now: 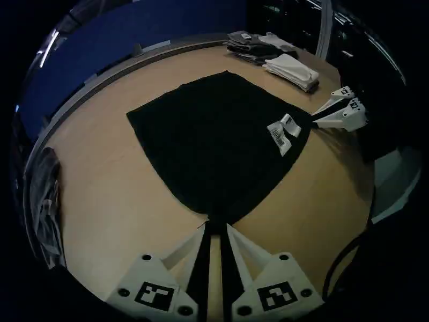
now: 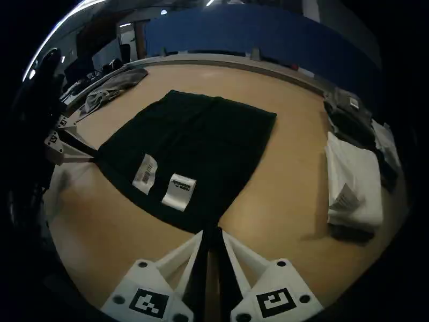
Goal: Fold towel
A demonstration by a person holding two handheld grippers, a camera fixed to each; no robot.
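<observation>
A black towel (image 1: 214,134) lies spread flat on the wooden table (image 1: 107,177), with two white labels (image 1: 284,131) near one corner. My left gripper (image 1: 214,224) sits at the towel's near corner, fingers closed together on the fabric. My right gripper (image 1: 316,122) shows farther off at the corner beside the labels. In the right gripper view the towel (image 2: 204,139) stretches away with both labels (image 2: 179,191) facing up. There my right gripper (image 2: 212,232) pinches the near corner, and the left gripper (image 2: 88,156) holds the corner at the left edge.
A stack of folded white towels (image 1: 292,71) (image 2: 351,182) and darker folded cloths (image 1: 252,47) (image 2: 348,115) rest at one table end. A crumpled grey cloth (image 1: 45,204) (image 2: 112,86) lies at the other. A blue partition (image 1: 134,32) (image 2: 257,32) runs behind the table.
</observation>
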